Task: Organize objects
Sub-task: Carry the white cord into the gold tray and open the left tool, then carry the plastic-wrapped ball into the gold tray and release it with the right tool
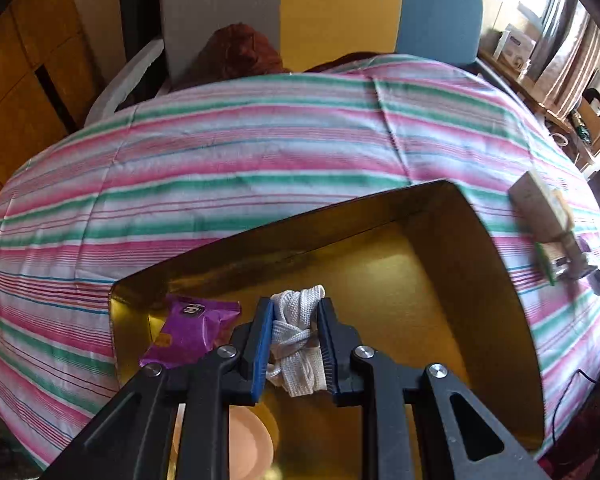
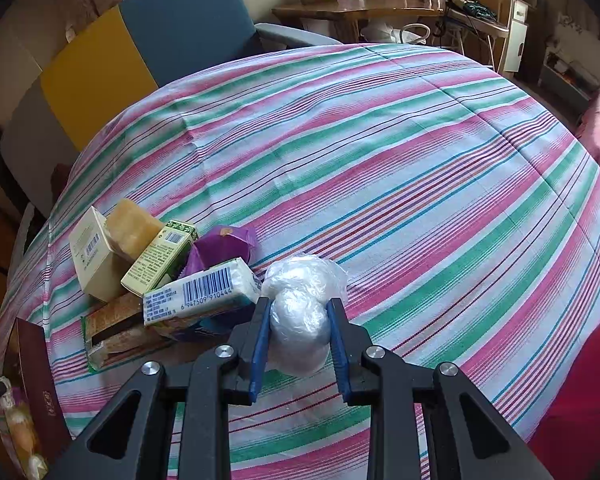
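In the left wrist view my left gripper is shut on a bundle of white woven lace and holds it over an open box with a gold lining. A purple snack packet lies in the box's near left corner, and a pale round disc shows under the fingers. In the right wrist view my right gripper is shut on a clear crumpled plastic bundle resting on the striped cloth. A pile of small cartons and a purple packet sits just left of it.
The striped cloth covers a bed or table with a blue, yellow and grey chair behind it. A dark red box edge lies at the near left. Small boxes lie on the cloth right of the gold box. A wooden desk stands beyond.
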`<state>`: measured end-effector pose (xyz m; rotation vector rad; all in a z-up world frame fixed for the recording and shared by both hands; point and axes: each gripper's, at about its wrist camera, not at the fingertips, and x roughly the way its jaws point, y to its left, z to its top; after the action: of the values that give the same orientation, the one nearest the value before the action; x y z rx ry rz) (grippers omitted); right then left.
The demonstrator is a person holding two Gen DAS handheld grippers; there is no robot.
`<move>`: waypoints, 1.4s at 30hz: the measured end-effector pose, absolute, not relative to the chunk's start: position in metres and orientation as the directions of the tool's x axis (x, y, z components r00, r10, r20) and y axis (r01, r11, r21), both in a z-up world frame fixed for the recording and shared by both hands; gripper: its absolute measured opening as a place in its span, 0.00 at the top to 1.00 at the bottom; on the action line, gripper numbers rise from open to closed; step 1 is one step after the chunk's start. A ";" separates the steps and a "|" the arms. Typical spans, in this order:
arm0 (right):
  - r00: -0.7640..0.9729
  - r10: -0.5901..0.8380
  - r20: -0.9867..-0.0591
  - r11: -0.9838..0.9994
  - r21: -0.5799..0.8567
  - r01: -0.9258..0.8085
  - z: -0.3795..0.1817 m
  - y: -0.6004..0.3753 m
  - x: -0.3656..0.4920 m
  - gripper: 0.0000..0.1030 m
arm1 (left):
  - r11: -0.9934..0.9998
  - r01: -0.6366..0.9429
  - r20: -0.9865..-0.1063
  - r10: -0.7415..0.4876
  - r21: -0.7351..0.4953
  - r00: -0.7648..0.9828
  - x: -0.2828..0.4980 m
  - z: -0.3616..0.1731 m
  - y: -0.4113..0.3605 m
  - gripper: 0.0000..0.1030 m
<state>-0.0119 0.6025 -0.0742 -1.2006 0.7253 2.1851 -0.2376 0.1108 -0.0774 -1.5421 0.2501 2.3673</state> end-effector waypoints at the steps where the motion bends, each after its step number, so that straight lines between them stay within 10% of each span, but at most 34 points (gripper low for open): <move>1: -0.456 0.197 -0.868 -0.711 0.194 -0.676 -0.074 0.602 -0.012 0.73 | -0.941 -0.339 -0.915 0.141 -0.005 -0.378 -0.237 -0.078 0.107 0.79; 16: -0.445 0.199 -0.873 -0.712 0.183 -0.678 -0.076 0.603 -0.012 0.73 | -0.957 -0.291 -0.914 0.119 -0.002 -0.387 -0.242 -0.083 0.100 0.60; 27: -0.474 0.220 -0.853 -0.692 0.206 -0.692 -0.067 0.606 -0.002 0.73 | -0.959 -0.258 -0.795 0.245 -0.115 -0.554 -0.150 -0.006 0.049 0.60; 42: -0.708 0.066 -0.703 -0.843 0.340 -0.416 0.007 0.510 0.007 0.73 | -0.940 -0.233 -0.769 0.338 -0.248 -0.542 -0.076 -0.028 0.021 0.59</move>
<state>0.0071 0.5101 0.0072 -1.0353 0.7107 2.5809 -0.0764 0.0208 -0.0276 -1.2833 -0.1656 2.4994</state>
